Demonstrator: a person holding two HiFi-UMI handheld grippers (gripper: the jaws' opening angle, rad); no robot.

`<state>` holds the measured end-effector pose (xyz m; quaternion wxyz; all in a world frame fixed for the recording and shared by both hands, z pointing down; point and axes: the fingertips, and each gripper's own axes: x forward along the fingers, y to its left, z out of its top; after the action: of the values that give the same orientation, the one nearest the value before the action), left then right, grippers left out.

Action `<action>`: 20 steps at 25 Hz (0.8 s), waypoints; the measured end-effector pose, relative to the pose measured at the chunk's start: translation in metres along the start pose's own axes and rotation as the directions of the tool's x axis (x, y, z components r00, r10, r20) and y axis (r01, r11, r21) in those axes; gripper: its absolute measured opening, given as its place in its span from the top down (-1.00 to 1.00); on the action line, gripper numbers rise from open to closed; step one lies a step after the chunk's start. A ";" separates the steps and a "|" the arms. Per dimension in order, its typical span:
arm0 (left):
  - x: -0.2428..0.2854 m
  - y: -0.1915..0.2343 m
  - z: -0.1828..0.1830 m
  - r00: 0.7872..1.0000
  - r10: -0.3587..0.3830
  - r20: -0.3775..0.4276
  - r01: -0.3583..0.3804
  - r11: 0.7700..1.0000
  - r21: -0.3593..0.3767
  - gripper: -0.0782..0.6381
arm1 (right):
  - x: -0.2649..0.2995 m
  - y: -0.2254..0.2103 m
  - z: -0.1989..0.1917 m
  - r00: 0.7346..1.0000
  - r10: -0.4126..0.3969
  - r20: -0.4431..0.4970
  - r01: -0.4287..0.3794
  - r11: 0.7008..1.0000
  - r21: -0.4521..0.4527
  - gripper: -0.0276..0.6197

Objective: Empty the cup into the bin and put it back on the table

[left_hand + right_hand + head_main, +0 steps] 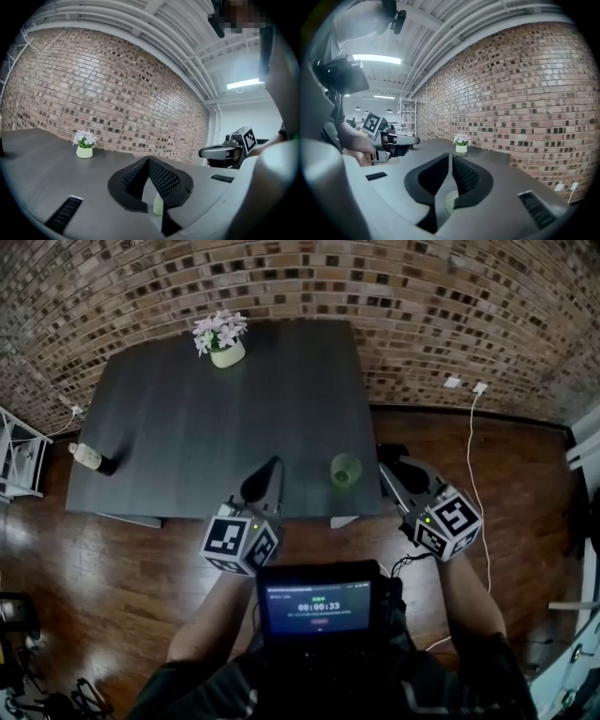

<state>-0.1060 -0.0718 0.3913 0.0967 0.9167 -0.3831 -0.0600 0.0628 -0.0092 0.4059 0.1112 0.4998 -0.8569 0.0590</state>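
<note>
A translucent green cup (345,470) stands upright on the dark grey bench (187,427), close to its near edge. It sits between the two tools and touches neither. The left hand-held gripper (275,466) (149,160) has its jaws pressed together with nothing between them. The right hand-held gripper (385,471) (450,157), just beside the cup, is likewise pressed together and empty. A small pale pot of white flowers (225,339) stands at the far edge, by the brick wall (422,306).
</note>
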 end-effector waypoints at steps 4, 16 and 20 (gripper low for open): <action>-0.008 -0.005 0.004 1.000 0.018 -0.005 -0.018 1.000 -0.021 0.78 | -0.011 0.001 0.002 1.000 0.000 -0.002 0.000 1.000 0.024 0.90; -0.026 -0.039 0.049 0.997 0.051 0.056 -0.053 0.998 0.040 0.78 | -0.040 0.018 0.023 0.999 0.009 -0.034 -0.008 0.999 0.040 0.91; -0.029 -0.046 0.045 0.998 0.045 0.054 -0.047 0.998 0.049 0.78 | -0.041 0.024 0.033 1.000 0.001 -0.005 -0.001 0.999 0.041 0.91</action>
<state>-0.1031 -0.0257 0.3385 0.0646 0.9078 -0.4080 -0.0724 0.0572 0.0301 0.3642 0.1030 0.5013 -0.8556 0.0779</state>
